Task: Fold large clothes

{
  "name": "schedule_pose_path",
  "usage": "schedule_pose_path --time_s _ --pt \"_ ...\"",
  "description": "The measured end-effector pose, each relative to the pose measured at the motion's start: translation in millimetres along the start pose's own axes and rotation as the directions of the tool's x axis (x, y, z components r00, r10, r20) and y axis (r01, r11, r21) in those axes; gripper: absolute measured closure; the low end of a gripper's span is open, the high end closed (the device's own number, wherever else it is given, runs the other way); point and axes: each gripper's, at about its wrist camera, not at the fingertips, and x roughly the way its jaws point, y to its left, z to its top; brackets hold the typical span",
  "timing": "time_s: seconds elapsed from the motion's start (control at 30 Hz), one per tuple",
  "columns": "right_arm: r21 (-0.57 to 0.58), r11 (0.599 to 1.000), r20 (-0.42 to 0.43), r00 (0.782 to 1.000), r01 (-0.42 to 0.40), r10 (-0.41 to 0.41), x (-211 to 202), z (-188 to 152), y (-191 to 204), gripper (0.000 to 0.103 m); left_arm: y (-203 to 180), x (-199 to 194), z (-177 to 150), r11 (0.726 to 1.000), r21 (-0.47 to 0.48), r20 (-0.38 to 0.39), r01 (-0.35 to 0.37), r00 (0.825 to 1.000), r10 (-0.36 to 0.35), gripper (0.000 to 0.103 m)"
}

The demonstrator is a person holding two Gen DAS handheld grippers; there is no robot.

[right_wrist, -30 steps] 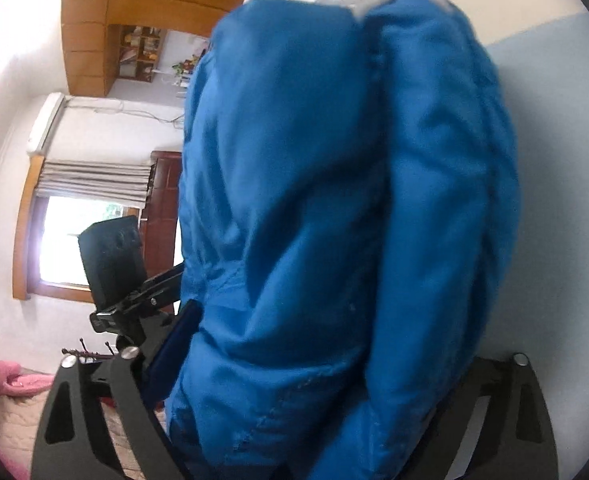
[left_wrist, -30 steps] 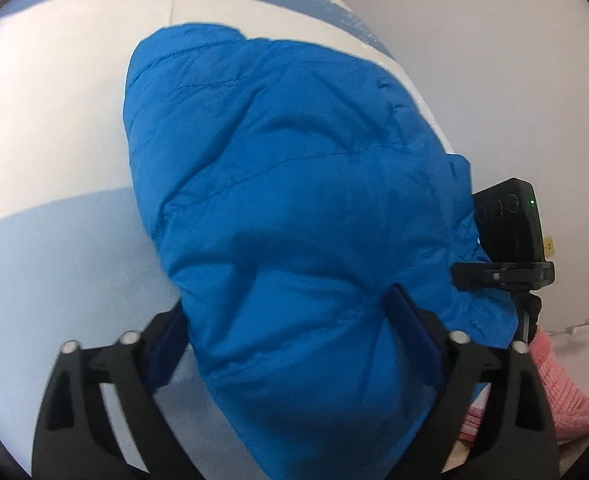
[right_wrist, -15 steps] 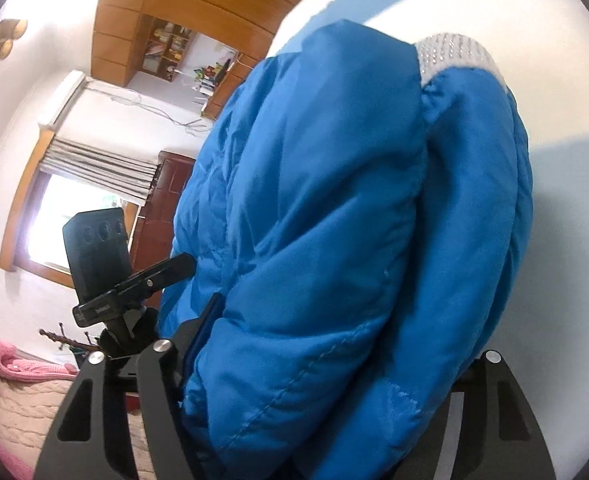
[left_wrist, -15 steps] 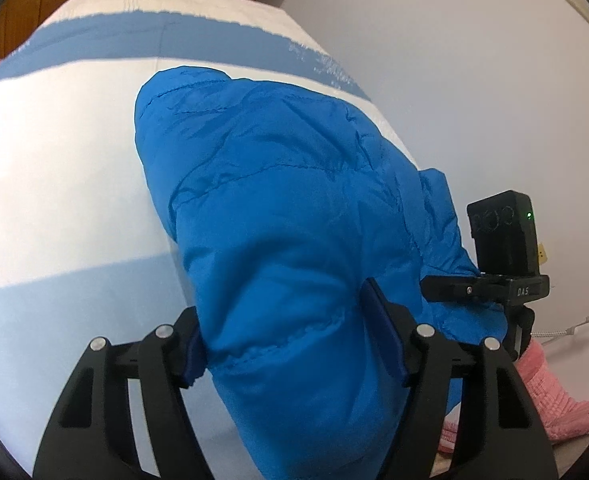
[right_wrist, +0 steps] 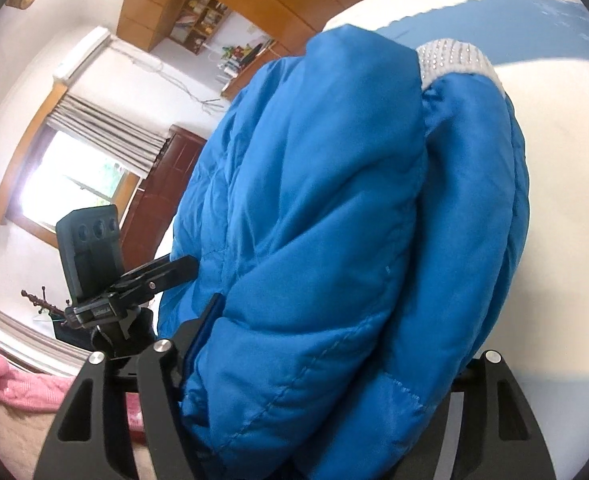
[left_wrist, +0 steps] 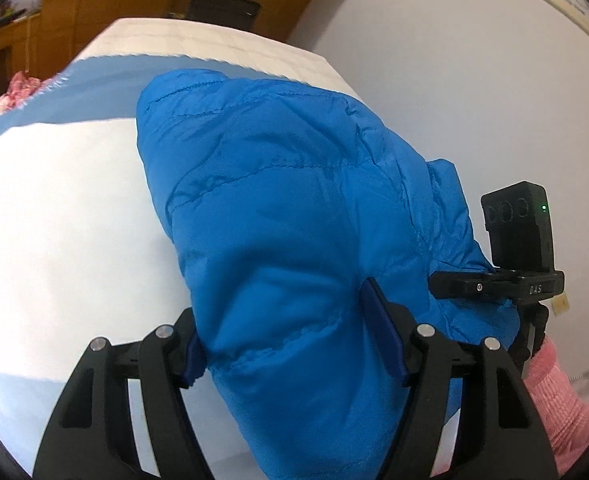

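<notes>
A bright blue puffer jacket (left_wrist: 286, 220) lies bunched over a bed with a white and blue sheet (left_wrist: 54, 220). My left gripper (left_wrist: 286, 340) is shut on the jacket's near fold, with its blue pads (left_wrist: 380, 328) pressed into the padding. My right gripper (right_wrist: 334, 352) is shut on another thick part of the jacket (right_wrist: 334, 200); its right finger is hidden behind the cloth. A grey-white knit band (right_wrist: 454, 60) shows at the jacket's far end. The right gripper's black body (left_wrist: 518, 232) sits just right of the jacket in the left wrist view.
A pink knitted cloth (left_wrist: 554, 400) lies at the bed's near right edge, close to a white wall. Wooden cabinets (left_wrist: 94, 4) stand beyond the bed. The right wrist view shows a window (right_wrist: 74, 184) and a dark wooden door (right_wrist: 154, 200).
Both grippers narrowed onto the jacket and rose, lifting the near folds. Both views tipped upward, so more of the room and the bed's far end shows.
</notes>
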Motion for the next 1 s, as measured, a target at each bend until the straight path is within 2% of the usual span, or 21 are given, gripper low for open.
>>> schedule_pose_path --time_s 0.2,0.33,0.4,0.47,0.6,0.63,0.83,1.0 --pt "-0.012 1.0 -0.041 0.999 -0.004 0.003 46 45 -7 0.033 44 14 22 0.997 -0.063 0.029 -0.049 0.998 0.051 0.036" --pt "0.038 0.999 -0.098 0.995 0.025 -0.022 84 52 -23 0.033 84 36 17 0.991 -0.114 -0.017 -0.065 0.998 0.063 0.034" --pt "0.07 0.997 -0.117 0.993 0.044 -0.036 99 46 -34 0.029 101 53 11 0.987 -0.141 -0.048 -0.076 0.996 0.07 0.028" --pt "0.091 0.995 -0.102 0.995 0.027 -0.018 99 43 -34 0.029 106 55 8 0.989 -0.136 -0.029 -0.059 0.998 0.056 0.025" --pt "0.102 0.993 -0.104 0.994 0.052 -0.042 88 34 -30 0.024 114 57 21 0.989 -0.119 -0.037 -0.089 0.996 0.085 0.024" --pt "0.102 0.993 -0.101 0.994 0.061 -0.05 84 48 -30 0.024 111 53 19 0.989 -0.104 -0.041 -0.105 0.994 0.101 0.024" --pt "0.049 0.988 -0.067 0.987 0.147 -0.143 38 14 -10 0.02 92 19 7 0.986 -0.065 -0.03 -0.152 0.988 0.15 0.021" --pt "0.031 0.975 -0.032 0.976 0.218 -0.217 14 -19 8 0.02 84 0 -23 0.982 -0.046 -0.03 -0.184 0.983 0.182 0.02"
